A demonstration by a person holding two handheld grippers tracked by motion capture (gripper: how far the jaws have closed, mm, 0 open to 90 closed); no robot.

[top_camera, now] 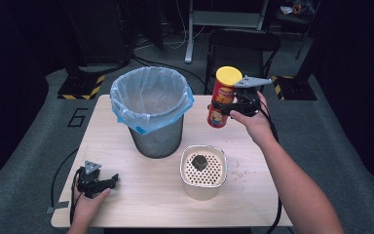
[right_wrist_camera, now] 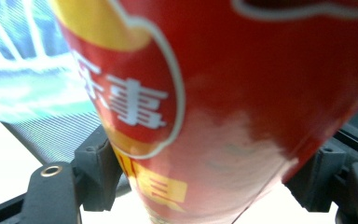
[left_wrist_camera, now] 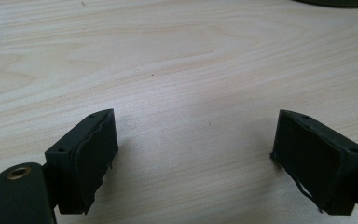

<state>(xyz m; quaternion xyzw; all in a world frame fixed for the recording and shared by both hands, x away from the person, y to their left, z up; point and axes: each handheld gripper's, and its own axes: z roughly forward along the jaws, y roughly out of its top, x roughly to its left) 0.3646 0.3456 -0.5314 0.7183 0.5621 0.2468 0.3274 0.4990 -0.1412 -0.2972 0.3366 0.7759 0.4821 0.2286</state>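
Item: chip canister [top_camera: 222, 97], light, stiff, slick-walled; my right gripper [top_camera: 229, 106] pinches its mid-body, right of bin [top_camera: 151, 112]. Left gripper [top_camera: 104, 184] spread, near-left.

Each black claw (left claw [top_camera: 108, 182], right claw [top_camera: 224, 108]) carries a grey three-cornered plate and trailing black cable; brass-ringed screw holes mark the jaw arms; forearms bare.

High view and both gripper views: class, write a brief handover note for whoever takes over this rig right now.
Right hand-held gripper: shut on the red chip can, held in the air right of the lined trash bin.
Left hand-held gripper: open, holding nothing, low at the table's near left.
Perforated container with a dark lump sits in front of the bin.
Done: can lifted.
Left: probably drop it in the bin.
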